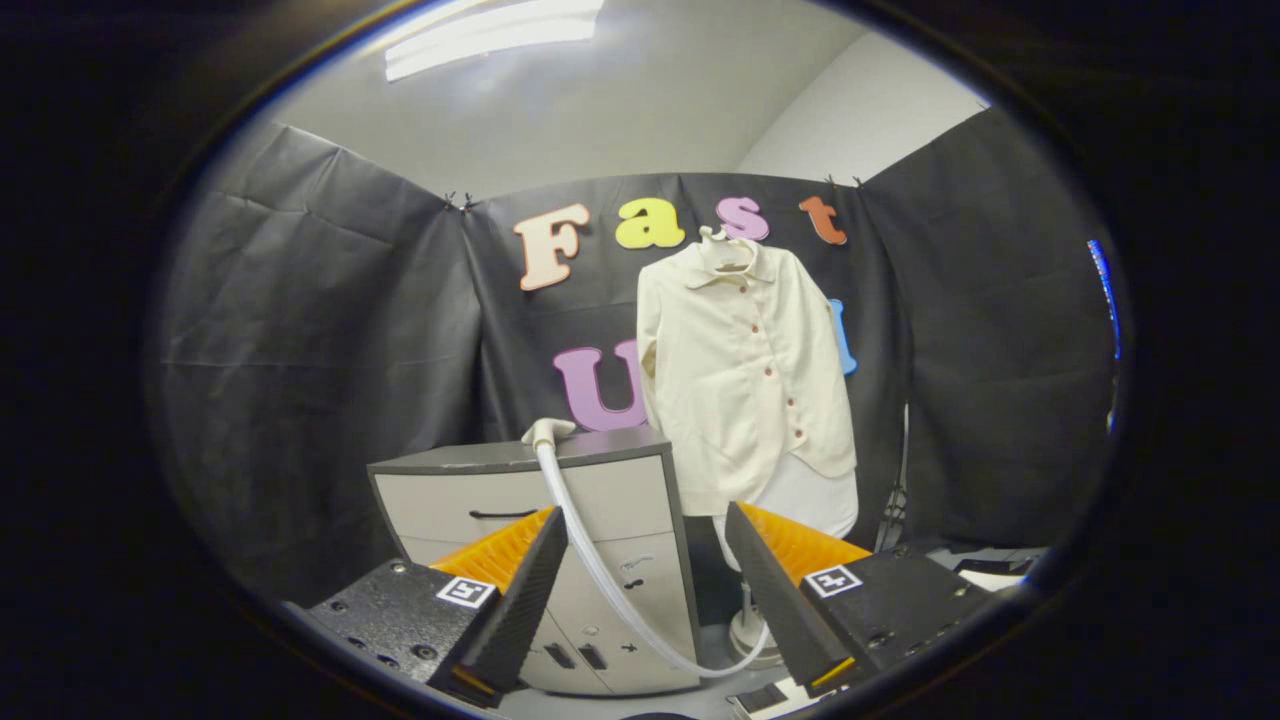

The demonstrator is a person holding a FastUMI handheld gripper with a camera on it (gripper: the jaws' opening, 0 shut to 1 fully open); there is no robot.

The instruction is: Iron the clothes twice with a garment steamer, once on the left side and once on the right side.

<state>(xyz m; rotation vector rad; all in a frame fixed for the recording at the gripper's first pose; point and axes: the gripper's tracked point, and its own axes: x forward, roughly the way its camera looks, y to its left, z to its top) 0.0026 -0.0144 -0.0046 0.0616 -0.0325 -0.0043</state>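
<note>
A cream button-up shirt (745, 370) hangs on a hanger against the booth's back wall, well beyond my fingers and a little right of them. The garment steamer's head (547, 432) lies on top of a grey drawer cabinet (560, 520), beyond my left finger. Its white hose (600, 570) runs down the cabinet's front and curves over to the steamer's base (752, 632) on the floor under the shirt. My gripper (645, 545) is open, with nothing between its fingers, and the hose shows in the gap between them.
The cabinet stands left of the shirt, its top about level with the shirt's lower half. Dark cables (893, 505) hang by the right wall. Flat objects (985, 570) lie low on the right, past my right finger.
</note>
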